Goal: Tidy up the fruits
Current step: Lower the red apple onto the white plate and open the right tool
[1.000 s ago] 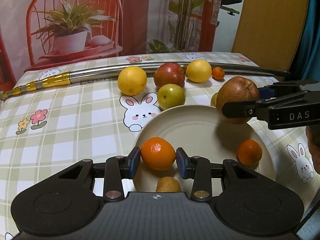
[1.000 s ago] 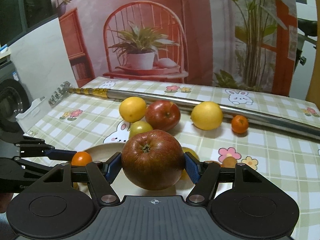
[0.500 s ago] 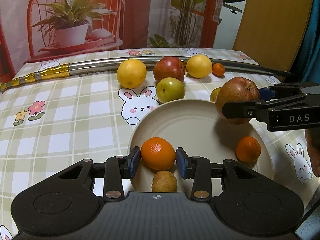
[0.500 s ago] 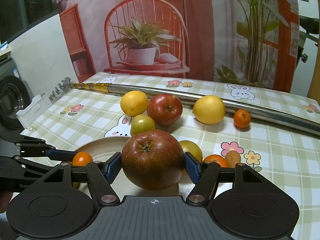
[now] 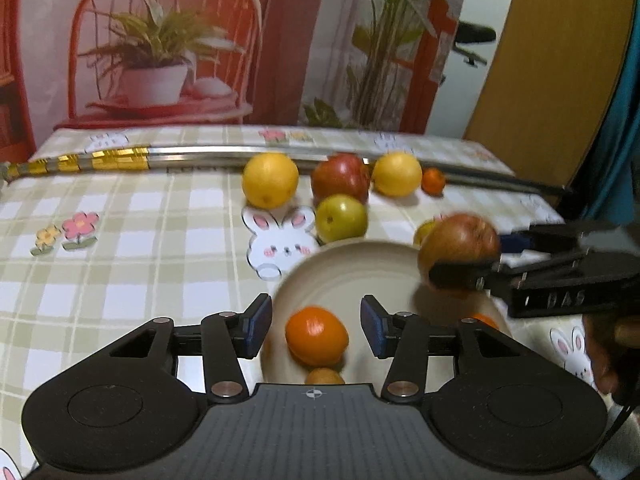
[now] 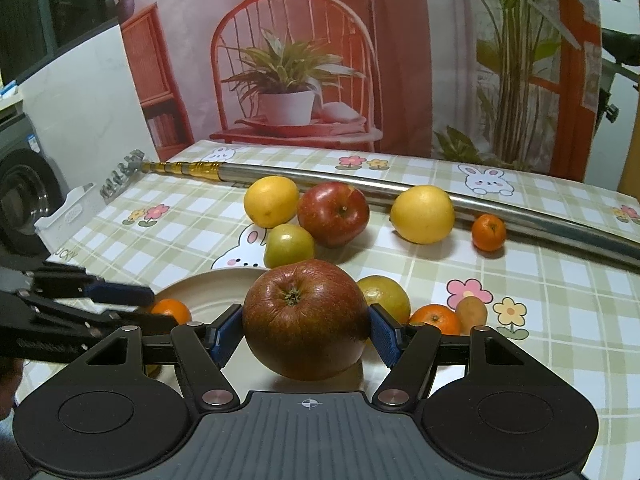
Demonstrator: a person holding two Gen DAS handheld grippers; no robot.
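My left gripper (image 5: 316,330) hangs over the cream plate (image 5: 360,272), its jaws opening. An orange (image 5: 316,336) lies on the plate between the blue pads, with a gap on each side. A small brown fruit (image 5: 325,376) sits just below it. My right gripper (image 6: 306,336) is shut on a large red-brown apple (image 6: 304,320), held above the plate's (image 6: 208,292) far right edge. In the left wrist view that apple (image 5: 460,248) shows at the right. The left gripper's fingers (image 6: 120,294) reach in from the left beside the orange (image 6: 171,310).
On the checked cloth behind the plate lie two yellow citrus fruits (image 6: 271,201) (image 6: 422,213), a red apple (image 6: 333,213), a green fruit (image 6: 289,245) and a small tangerine (image 6: 488,232). A long metal pole (image 6: 520,220) runs across the back. Another tangerine (image 6: 434,318) lies right of the held apple.
The left gripper's pads have come apart from the orange, which now rests on the plate. The left view has tilted slightly. The right gripper and its apple have not moved.
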